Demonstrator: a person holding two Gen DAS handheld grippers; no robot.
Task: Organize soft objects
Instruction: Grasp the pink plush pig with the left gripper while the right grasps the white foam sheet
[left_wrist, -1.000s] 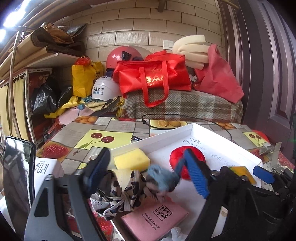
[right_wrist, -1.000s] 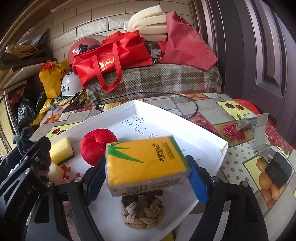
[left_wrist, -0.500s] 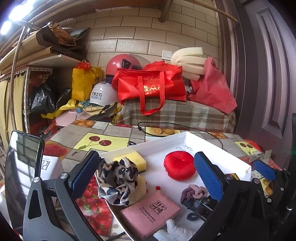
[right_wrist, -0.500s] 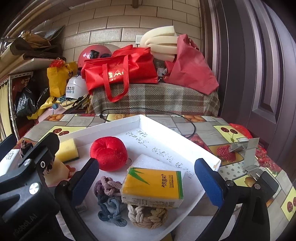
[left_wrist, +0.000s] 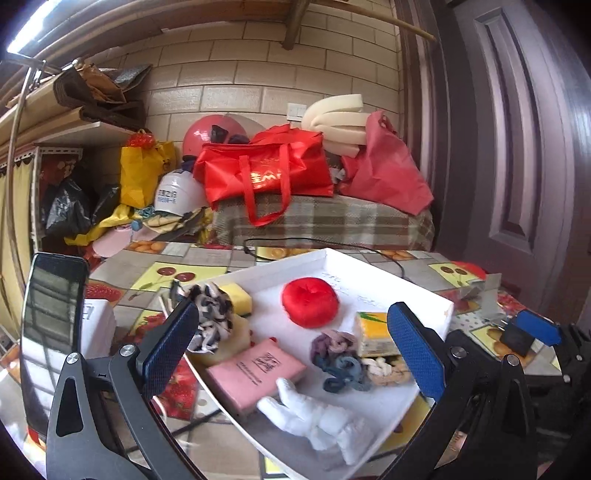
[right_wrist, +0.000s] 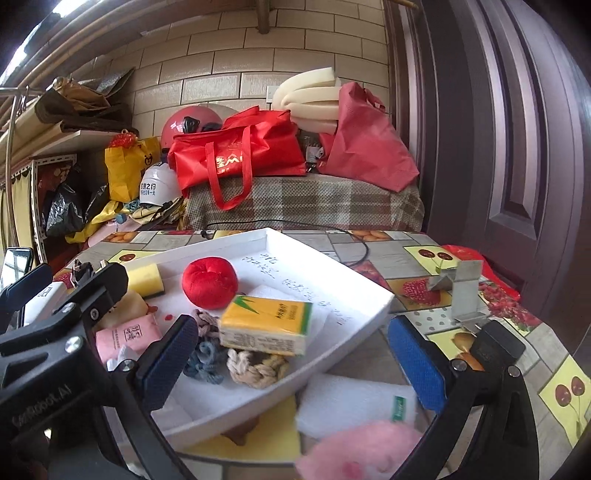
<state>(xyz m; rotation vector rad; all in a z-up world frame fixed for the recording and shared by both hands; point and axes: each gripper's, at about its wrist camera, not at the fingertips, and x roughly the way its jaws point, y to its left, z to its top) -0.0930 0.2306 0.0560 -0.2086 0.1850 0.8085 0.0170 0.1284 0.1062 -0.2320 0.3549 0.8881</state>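
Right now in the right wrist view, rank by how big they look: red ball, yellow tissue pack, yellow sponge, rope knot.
Largest to smallest, as seen:
1. yellow tissue pack
2. red ball
3. rope knot and yellow sponge look about alike; the knot is partly hidden under the pack and nearer the camera, so I won't rank them.

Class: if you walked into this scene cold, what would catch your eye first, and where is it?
The round red cushion sits mid-way in the white tray, with a yellow tissue pack just in front, resting on knotted rope rings. Behind the table, a big red bag tops a plaid-covered pile.
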